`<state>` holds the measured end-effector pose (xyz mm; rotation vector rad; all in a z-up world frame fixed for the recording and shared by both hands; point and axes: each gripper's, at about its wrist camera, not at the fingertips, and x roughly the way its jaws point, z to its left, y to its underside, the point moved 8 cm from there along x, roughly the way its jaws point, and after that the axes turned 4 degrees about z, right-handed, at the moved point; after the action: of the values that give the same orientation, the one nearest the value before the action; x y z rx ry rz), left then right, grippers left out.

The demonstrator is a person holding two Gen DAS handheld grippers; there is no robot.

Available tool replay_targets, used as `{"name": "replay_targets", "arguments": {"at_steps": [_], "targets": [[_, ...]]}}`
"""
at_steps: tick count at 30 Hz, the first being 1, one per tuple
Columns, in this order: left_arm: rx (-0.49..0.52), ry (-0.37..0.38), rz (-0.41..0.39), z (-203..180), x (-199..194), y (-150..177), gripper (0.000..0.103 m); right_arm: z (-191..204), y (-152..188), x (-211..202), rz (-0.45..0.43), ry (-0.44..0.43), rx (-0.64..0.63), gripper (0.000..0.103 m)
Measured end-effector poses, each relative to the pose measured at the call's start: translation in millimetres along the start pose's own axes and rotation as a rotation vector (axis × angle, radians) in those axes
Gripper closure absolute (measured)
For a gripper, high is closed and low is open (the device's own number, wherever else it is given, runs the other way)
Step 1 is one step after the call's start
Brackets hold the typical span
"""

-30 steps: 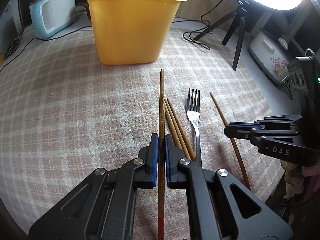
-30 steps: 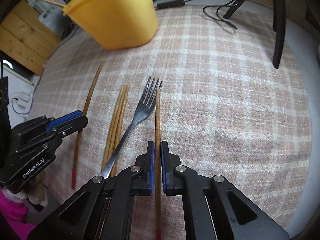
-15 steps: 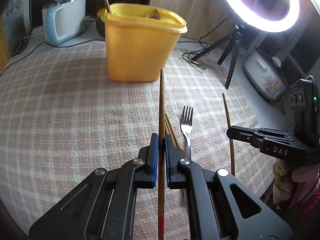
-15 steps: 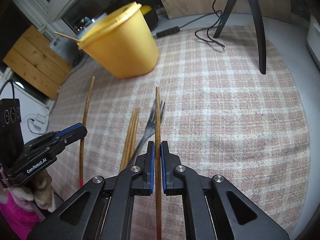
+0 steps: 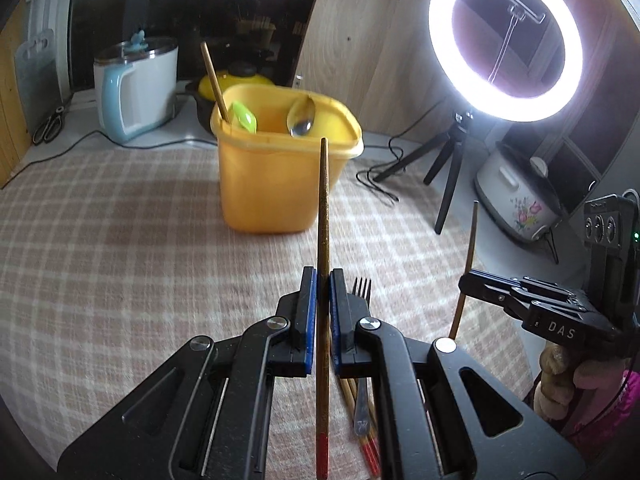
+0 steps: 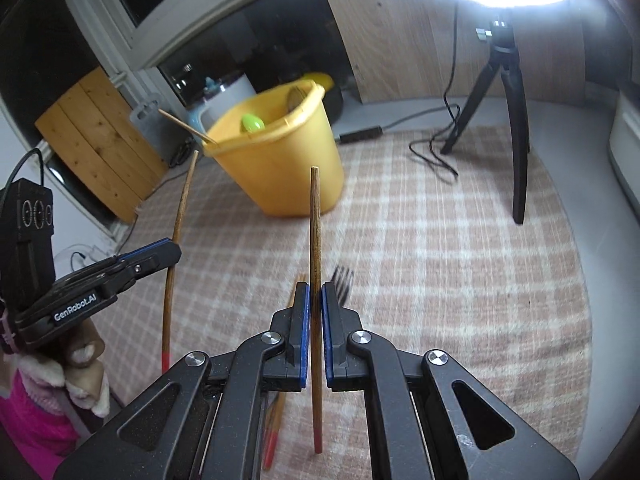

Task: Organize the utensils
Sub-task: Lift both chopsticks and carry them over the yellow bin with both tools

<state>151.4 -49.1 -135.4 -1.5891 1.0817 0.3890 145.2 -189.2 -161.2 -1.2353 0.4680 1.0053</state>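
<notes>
Above the cloth (image 5: 120, 260), both grippers tilted down

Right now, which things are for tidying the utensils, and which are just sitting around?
For the job:
- yellow tub
- chopstick in the left gripper
- chopstick in the right gripper
- fork
- loose chopsticks on the cloth

Just sitting around:
- ring light
- kettle
- rice cooker
- scissors

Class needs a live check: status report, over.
Left gripper and right gripper each shut on a chopstick. Yellow bin ahead, path clear. Fork on the cloth.
</notes>
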Motion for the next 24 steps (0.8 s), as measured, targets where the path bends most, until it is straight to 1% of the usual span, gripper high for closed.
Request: {"name": "replay_targets", "arguments": {"at_steps": [7,11,15,24], "targets": [[0.001,0.014,-0.061,-0.1,-11.0,-20.8,0.099,7.3,-17.1,-19.0,-0.062,0.009,-0.027,0.099],[0.006,0.018,-0.114,0.4,-17.9,-44.0,0.099,13.4,-31.6,-29.0,-0.099,0.002,-0.036,0.099],[0.012,0.003,-0.170,2.1,-22.2,-69.3,0.099,21.8,-47.4,-36.0,-0.133,-0.002,-0.056,0.099],[-0.008,-0.022,-0.278,12.9,-23.2,-126.8,0.099,41.7,-96.3,-40.4,-0.204,-0.010,-0.106,0.099]]}}
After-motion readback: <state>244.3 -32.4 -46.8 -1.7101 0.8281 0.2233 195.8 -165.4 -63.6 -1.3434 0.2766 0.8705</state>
